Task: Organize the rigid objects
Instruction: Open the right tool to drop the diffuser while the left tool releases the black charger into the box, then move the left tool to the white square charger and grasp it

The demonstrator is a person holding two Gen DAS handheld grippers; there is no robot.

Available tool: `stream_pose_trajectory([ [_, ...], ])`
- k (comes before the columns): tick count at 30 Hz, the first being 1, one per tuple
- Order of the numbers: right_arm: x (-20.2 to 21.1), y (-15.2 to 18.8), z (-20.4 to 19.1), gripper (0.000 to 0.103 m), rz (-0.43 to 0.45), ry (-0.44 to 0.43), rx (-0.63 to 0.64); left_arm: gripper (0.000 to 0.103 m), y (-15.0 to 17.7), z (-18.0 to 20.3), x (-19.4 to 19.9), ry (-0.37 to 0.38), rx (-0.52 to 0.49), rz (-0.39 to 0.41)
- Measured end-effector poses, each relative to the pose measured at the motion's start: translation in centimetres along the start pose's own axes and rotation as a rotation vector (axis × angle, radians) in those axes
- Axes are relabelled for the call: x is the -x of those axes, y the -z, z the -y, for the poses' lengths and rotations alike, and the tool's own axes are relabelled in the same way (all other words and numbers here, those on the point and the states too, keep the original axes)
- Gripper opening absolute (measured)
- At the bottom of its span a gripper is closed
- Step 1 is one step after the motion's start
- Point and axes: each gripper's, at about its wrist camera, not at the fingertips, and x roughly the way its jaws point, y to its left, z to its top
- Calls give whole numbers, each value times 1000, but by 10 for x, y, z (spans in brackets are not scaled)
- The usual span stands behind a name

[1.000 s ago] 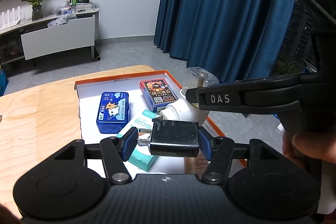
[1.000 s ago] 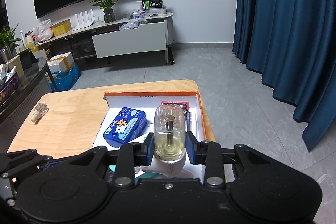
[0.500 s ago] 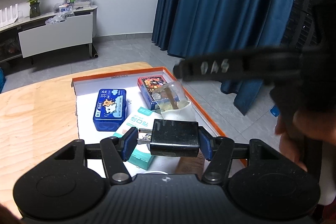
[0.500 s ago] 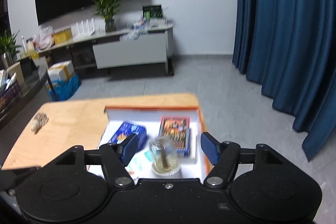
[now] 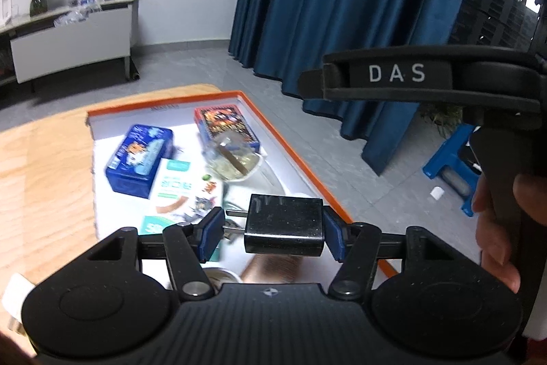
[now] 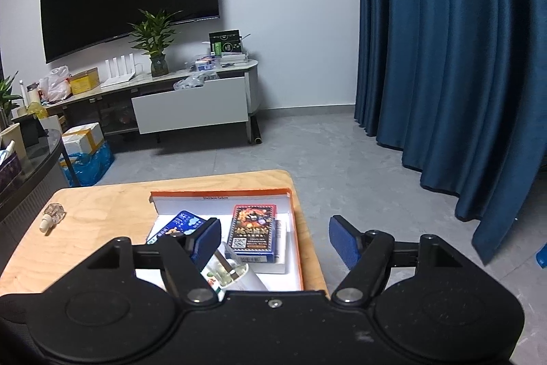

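1. Left gripper [image 5: 271,233]: jaws clamped on black plug adapter [image 5: 283,230]; tray's near edge hidden.
2. Right gripper [image 6: 273,242]: jaws just opened wide, empty.
3. Clear bottle [image 5: 232,159]: tilted in orange-rimmed tray [image 5: 290,153], blurred, partly cut off in right view.

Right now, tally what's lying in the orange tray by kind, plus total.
Blue tin: 1
Card deck box: 1
Green-and-white carton: 1
Clear liquid refill bottle, lying on its side: 1
Total: 4

Not counted: black plug adapter, held over the orange tray; items half hidden under the adapter.
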Motion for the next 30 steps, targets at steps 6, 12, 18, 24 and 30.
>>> stream_pose_trajectory([
  [6, 10, 1, 2, 85, 3, 16, -10, 62, 6, 14, -3, 21, -26, -29],
  [12, 17, 1, -3, 88, 4, 25, 17, 74, 5, 18, 4, -28, -43, -20],
  [18, 23, 1, -17, 90, 12, 7, 33, 82, 4, 10, 22, -90, -25, 19],
  [24, 25, 5, -40, 94, 0, -39, 39, 85, 12, -11, 42, -156, 14, 41],
  [30, 25, 11, -70, 96, -16, -90, 91, 90, 35, -54, 65, -242, 16, 70],
])
